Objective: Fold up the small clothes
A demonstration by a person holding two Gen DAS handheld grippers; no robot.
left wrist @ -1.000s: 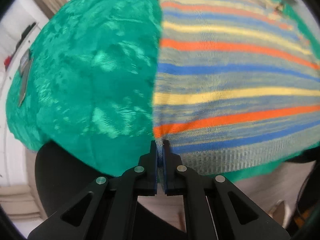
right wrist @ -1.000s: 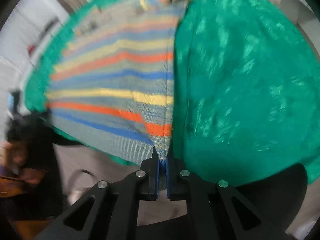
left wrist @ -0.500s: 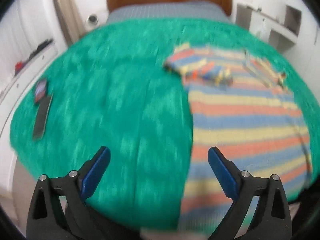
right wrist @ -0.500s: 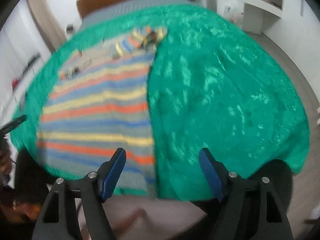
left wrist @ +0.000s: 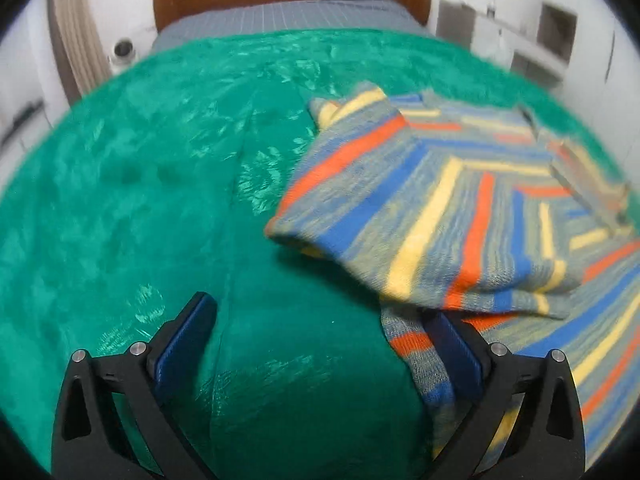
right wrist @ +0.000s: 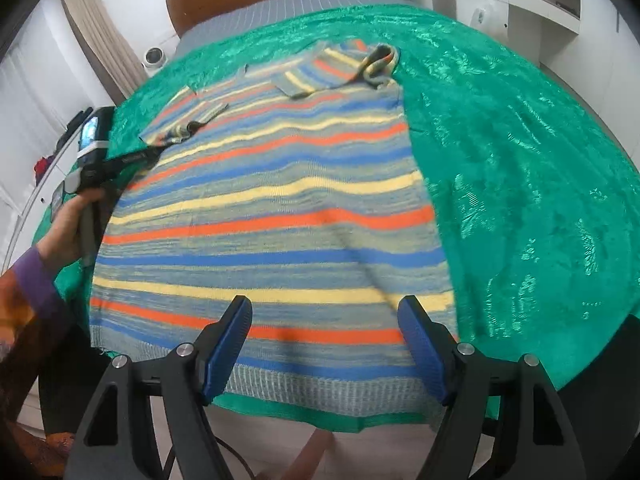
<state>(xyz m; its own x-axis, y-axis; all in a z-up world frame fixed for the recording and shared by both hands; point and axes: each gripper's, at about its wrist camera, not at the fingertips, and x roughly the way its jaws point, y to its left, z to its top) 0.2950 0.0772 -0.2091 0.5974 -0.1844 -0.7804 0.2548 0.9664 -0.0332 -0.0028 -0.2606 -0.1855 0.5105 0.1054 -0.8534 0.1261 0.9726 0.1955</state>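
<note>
both claws had let go of the hem and lifted. left claw (left wrist: 320, 344) was opening wide, empty, nearest the folded sleeve (left wrist: 400, 208) far-right of it; right claw (right wrist: 324, 348) gaped, empty, over the striped sweater (right wrist: 272, 216) flat on the bed (right wrist: 520, 152).

There are no words or numbers to read here. The striped sweater (right wrist: 272, 208) has no label showing. The green blanket (right wrist: 520, 160) has none.
</note>
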